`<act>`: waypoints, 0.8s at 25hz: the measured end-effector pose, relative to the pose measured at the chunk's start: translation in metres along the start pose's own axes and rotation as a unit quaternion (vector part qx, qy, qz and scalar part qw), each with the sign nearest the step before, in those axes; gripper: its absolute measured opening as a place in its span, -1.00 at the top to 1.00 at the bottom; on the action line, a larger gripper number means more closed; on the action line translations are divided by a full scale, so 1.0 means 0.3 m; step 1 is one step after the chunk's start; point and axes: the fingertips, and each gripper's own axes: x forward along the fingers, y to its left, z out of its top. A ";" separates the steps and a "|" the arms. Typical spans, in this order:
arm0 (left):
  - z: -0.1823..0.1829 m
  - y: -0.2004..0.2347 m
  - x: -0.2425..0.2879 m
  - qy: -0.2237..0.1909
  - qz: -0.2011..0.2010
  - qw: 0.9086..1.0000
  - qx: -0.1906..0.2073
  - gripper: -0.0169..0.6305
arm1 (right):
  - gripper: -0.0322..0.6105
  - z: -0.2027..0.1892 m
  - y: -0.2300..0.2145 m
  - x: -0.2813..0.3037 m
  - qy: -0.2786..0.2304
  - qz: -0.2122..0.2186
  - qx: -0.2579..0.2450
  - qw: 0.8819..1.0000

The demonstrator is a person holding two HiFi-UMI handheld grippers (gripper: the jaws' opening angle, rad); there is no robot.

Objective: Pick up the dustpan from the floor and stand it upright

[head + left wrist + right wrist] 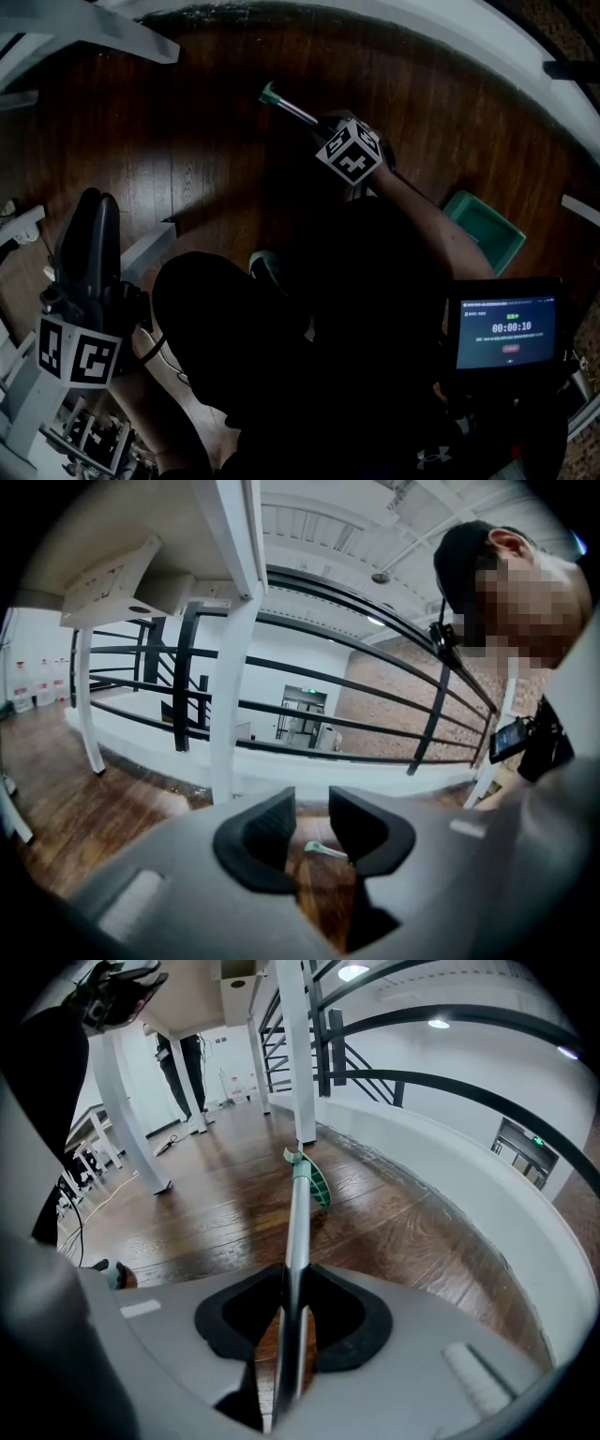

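The dustpan lies on the dark wooden floor, its green pan [485, 231] to the right of the person's arm. Its metal handle [298, 111] runs up-left to a green end cap [271, 93]. My right gripper [330, 124] reaches down onto that handle. In the right gripper view the handle [298, 1213] passes between the black pads, and my right gripper [292, 1279] is shut on it, with the green cap [317, 1183] farther out. At the lower left my left gripper [94, 202] is held away from the dustpan. Its jaws [311, 822] stand slightly apart with nothing between them, and the green cap [319, 849] shows through the gap.
White table legs [298, 1054] [234, 667] stand on the floor near a curved white kerb with a black railing [450, 1166]. A tablet with a timer [506, 330] hangs at the lower right. The person's shoe [267, 267] is below the handle. Someone's legs [183, 1063] stand far back.
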 end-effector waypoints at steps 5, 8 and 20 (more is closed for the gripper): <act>0.049 -0.015 -0.015 -0.005 -0.006 1.000 -0.001 0.60 | 0.61 0.019 -0.006 -0.076 -0.012 -0.003 0.006 1.000; 0.075 -0.025 -0.012 -0.010 -0.012 1.000 0.000 0.60 | 0.61 0.042 -0.016 -0.116 -0.024 -0.002 0.008 1.000; 0.103 -0.050 0.061 -0.018 -0.031 0.999 -0.010 0.62 | 0.61 0.081 -0.067 -0.215 -0.077 -0.013 0.033 0.996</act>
